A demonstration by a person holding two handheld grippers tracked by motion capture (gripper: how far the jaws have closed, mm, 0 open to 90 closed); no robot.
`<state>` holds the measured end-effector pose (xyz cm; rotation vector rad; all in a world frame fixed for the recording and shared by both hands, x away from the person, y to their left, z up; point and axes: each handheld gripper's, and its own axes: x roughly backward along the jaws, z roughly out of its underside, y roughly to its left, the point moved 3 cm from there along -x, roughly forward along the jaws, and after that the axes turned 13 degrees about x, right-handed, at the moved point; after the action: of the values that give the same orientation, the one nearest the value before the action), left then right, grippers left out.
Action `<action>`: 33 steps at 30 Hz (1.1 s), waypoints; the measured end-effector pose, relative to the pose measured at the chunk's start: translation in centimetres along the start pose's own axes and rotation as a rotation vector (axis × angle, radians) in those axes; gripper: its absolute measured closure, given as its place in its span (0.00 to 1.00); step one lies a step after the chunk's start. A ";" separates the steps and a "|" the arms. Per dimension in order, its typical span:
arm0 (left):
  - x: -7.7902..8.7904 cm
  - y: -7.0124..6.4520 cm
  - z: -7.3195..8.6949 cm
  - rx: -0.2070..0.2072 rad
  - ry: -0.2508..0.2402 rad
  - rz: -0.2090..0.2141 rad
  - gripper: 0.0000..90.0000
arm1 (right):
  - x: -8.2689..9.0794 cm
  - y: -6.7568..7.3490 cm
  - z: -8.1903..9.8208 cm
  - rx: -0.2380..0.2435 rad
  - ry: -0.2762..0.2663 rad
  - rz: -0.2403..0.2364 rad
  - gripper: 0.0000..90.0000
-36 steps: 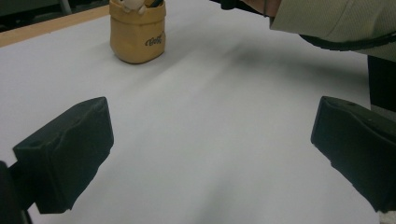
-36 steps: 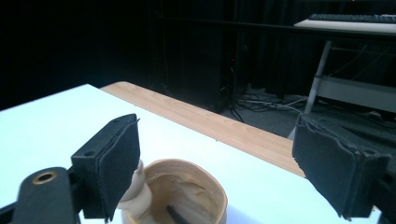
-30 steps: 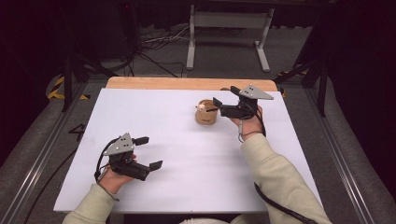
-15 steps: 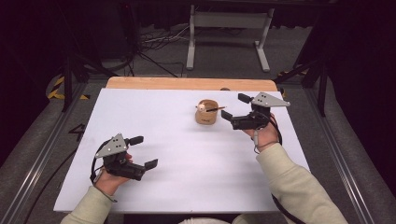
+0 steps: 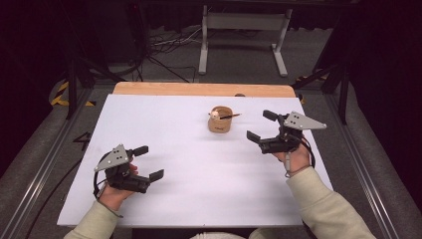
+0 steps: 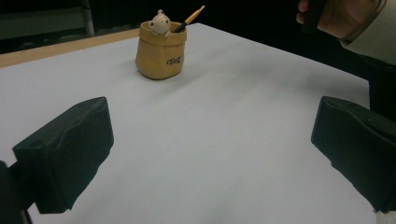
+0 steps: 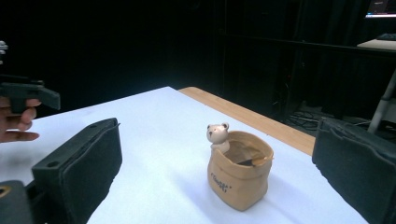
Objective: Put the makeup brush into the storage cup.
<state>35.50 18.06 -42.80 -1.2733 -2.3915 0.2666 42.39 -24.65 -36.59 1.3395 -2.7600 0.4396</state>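
One tan sack-shaped pot [image 5: 219, 121] stands upright on the white table [image 5: 189, 164], bear figure on its rim, pencil [image 6: 192, 15] inside. Left gripper [image 5: 148, 162] and right gripper [image 5: 261, 125] both gape wide, grasping nothing.

You have the holder [image 5: 219, 121] standing on the table [image 5: 199, 199], toward its far edge and a little right of the middle. In the holder a pencil [image 5: 230, 116] leans out to the right, and a small bear figure [image 5: 214, 114] sits at its left rim. Your right gripper [image 5: 262, 125] is just right of the holder, apart from it. Your left gripper [image 5: 148, 162] is well apart from the holder, nearer you and to its left.
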 end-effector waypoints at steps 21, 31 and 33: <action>1.1 0.9 1.3 0.031 -0.060 -0.038 0.00 | 2.5 1.9 3.2 0.016 0.017 -0.023 0.00; 1.6 1.0 1.8 0.037 -0.077 -0.059 0.00 | 2.9 3.0 4.9 0.001 0.030 -0.037 0.00; 1.5 1.0 2.0 0.032 -0.075 -0.058 0.00 | 2.9 3.1 5.1 0.000 0.033 -0.038 0.00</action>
<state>34.57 19.91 -44.51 -1.1969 -2.4727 0.3397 38.56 -26.45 -41.73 1.3699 -2.7030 0.4547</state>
